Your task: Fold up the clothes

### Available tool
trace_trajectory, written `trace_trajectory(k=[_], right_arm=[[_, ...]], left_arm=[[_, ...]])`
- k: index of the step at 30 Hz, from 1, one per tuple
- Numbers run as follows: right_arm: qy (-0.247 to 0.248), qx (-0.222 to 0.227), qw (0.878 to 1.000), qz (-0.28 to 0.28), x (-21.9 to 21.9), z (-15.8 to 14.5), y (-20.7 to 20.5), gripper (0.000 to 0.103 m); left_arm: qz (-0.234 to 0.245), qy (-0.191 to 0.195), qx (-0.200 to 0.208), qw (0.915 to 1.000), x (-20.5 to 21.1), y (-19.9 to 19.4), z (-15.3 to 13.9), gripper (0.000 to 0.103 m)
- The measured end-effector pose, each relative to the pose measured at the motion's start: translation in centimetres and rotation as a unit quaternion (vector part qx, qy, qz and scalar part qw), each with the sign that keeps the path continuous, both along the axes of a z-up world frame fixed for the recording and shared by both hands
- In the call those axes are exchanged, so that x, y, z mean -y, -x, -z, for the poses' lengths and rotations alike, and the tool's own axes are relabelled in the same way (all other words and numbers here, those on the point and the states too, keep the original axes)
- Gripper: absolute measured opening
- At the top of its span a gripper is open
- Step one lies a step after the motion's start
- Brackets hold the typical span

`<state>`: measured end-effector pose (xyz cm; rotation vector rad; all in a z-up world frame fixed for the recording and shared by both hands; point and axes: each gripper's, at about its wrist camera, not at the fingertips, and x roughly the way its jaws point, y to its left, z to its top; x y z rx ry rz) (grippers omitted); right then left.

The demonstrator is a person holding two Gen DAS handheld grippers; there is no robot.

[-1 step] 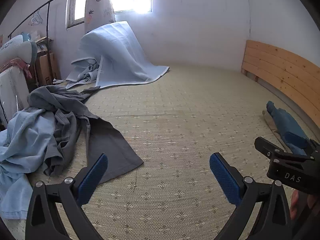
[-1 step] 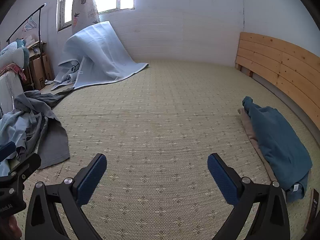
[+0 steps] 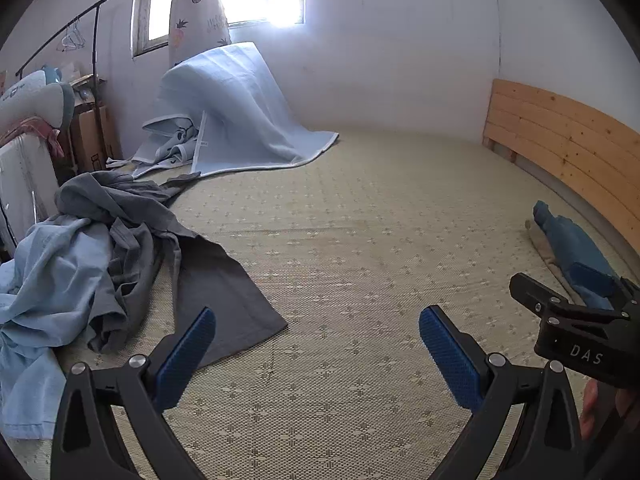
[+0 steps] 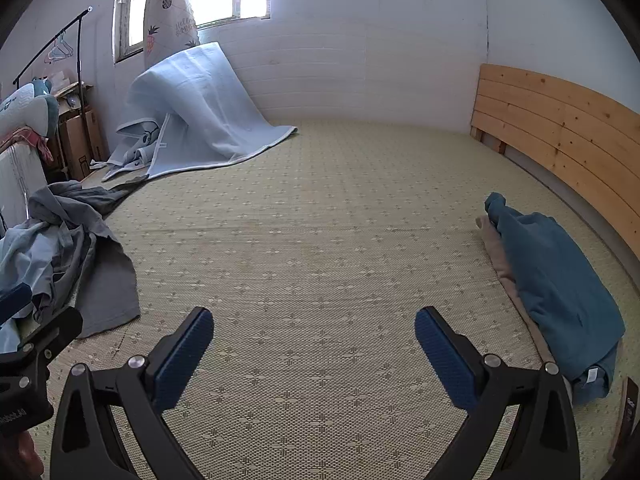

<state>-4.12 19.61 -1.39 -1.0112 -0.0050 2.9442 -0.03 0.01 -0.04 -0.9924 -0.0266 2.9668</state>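
Observation:
A heap of unfolded clothes lies at the left of the woven mat: a dark grey garment (image 3: 224, 296) spread toward the middle and a light blue one (image 3: 52, 276) beside it; the heap also shows in the right wrist view (image 4: 72, 248). A folded teal garment (image 4: 560, 280) rests on a beige one (image 4: 500, 260) at the right, also seen in the left wrist view (image 3: 572, 244). My left gripper (image 3: 316, 344) is open and empty above the mat, just right of the grey garment. My right gripper (image 4: 314, 344) is open and empty over bare mat.
A light blue blanket (image 3: 240, 112) is draped against the far wall under the window. A wooden headboard (image 4: 560, 128) runs along the right. A clothes rack (image 3: 92, 60), boxes and a pillow stand at the left edge. The woven mat (image 4: 320, 220) covers the bed.

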Motion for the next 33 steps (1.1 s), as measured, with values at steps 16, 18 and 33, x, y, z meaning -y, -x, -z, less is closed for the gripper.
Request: trace_trajectory(k=[16,18,33], right_arm=[[-0.001,0.002,1.0,0.003,-0.4,0.1,0.2,0.103],[-0.001,0.002,1.0,0.003,-0.4,0.2,0.1,0.103],[0.0,-0.002,1.0,0.001,-0.1,0.2,0.0,0.103]], left_arm=[[-0.011,0.0,0.002,0.9999,0.4,0.3,0.2,0.103],[-0.011,0.0,0.003,0.9999,0.3,0.4,0.3,0.103],[-0.003,-0.016,0.0,0.9999,1.1,0.1,0.2,0.103]])
